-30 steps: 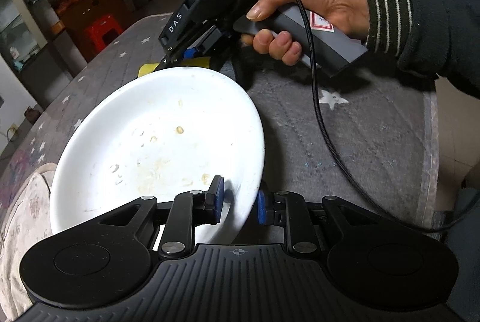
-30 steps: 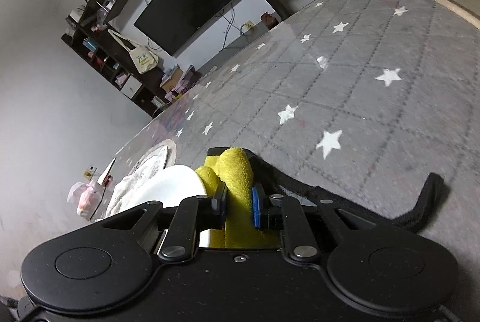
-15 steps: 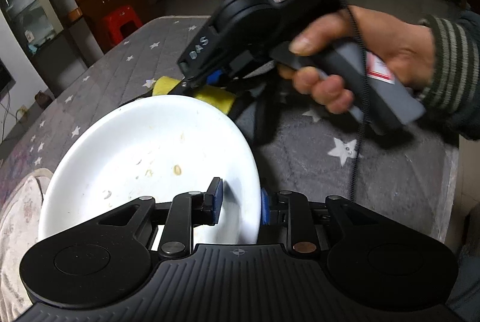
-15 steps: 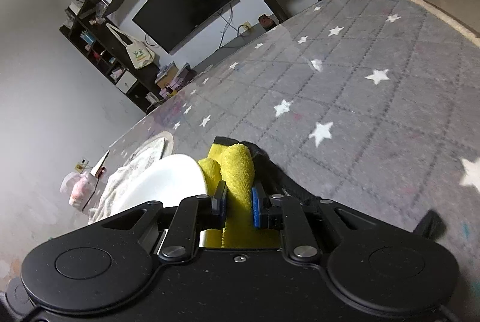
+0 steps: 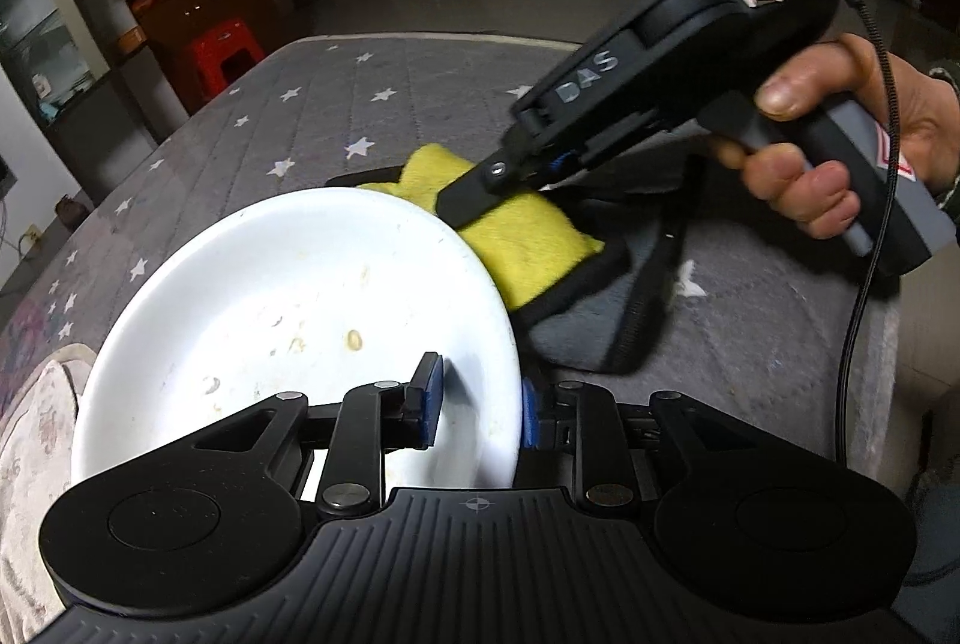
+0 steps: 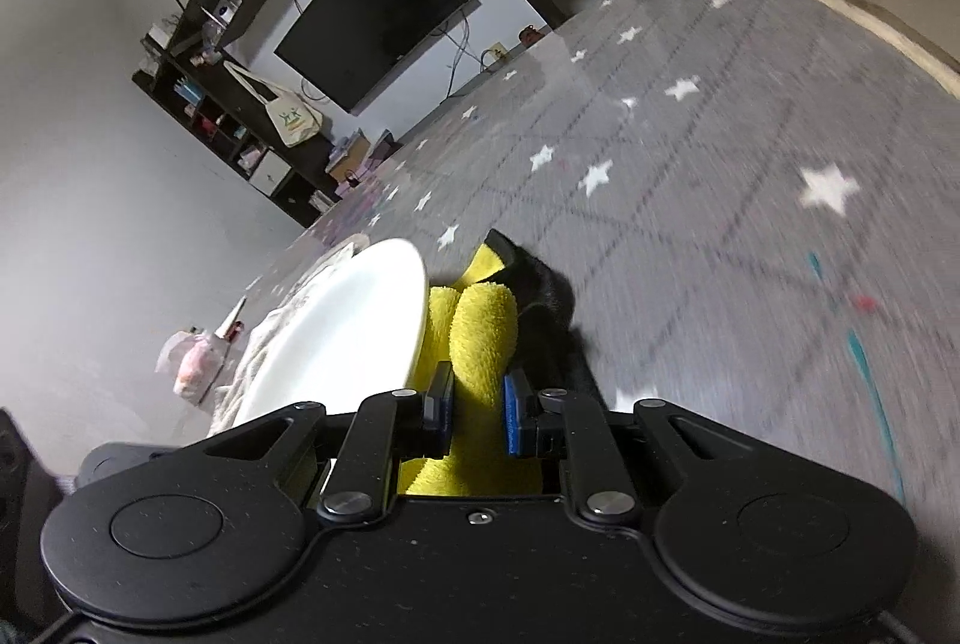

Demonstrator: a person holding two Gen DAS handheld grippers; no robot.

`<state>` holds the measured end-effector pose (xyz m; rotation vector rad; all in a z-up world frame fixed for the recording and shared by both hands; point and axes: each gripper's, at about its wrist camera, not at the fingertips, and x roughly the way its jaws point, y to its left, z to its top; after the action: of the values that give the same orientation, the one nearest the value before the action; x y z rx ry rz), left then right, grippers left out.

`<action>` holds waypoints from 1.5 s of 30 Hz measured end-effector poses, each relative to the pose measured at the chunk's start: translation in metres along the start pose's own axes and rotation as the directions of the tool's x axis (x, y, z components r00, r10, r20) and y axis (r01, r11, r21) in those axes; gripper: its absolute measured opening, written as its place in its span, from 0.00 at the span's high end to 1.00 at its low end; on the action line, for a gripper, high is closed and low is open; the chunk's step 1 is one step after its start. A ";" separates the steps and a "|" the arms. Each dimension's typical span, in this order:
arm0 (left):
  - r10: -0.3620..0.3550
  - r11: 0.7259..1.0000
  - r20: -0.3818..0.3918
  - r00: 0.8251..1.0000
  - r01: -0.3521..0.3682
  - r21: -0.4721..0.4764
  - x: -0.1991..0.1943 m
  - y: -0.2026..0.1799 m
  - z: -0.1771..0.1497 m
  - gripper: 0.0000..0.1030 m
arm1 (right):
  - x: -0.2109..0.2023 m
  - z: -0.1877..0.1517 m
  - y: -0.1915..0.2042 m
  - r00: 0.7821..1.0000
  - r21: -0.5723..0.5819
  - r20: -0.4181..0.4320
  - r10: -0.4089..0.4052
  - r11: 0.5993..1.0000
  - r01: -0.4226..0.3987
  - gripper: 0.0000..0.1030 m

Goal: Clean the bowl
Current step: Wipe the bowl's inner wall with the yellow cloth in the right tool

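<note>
A white bowl point(image 5: 288, 296) with dried food bits inside is tilted above the grey star-patterned table point(image 5: 360, 104). My left gripper point(image 5: 477, 404) is shut on the bowl's near rim. My right gripper point(image 6: 477, 407) is shut on a yellow cloth with a black and grey back point(image 6: 480, 332), held just off the table beside the bowl's far rim point(image 6: 336, 338). In the left wrist view the right gripper point(image 5: 510, 182) and the cloth point(image 5: 522, 242) sit behind the bowl's upper right edge.
A pale patterned cloth point(image 5: 30, 434) lies on the table left of the bowl. A red stool point(image 5: 219, 50) and shelves stand beyond the table's far edge. A TV point(image 6: 372, 14) hangs on the wall. The right gripper's cable point(image 5: 864, 284) hangs at the right.
My right gripper has lifted the yellow cloth off the table and risen to the right. The bowl has tipped a little lower and closer in my left gripper.
</note>
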<state>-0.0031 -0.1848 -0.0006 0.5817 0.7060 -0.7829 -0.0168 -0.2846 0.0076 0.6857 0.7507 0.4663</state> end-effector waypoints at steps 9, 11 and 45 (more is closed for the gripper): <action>-0.018 0.999 -0.001 1.000 0.018 0.042 -0.008 -0.005 -0.010 0.75 | 0.012 0.014 0.005 1.000 -0.009 0.027 0.003 1.000 -0.002 0.83; -0.019 0.999 0.000 1.000 0.019 0.047 -0.012 -0.009 -0.015 0.75 | 0.020 0.020 0.004 0.999 0.001 0.032 0.003 1.000 -0.003 0.83; 0.012 0.999 -0.029 1.000 -0.014 -0.053 -0.011 -0.017 0.003 0.67 | 0.085 0.060 0.028 1.000 -0.050 -0.007 0.005 0.999 -0.005 0.83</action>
<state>-0.0211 -0.1923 0.0057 0.5498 0.7467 -0.7428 0.0793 -0.2374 0.0201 0.6399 0.7413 0.4904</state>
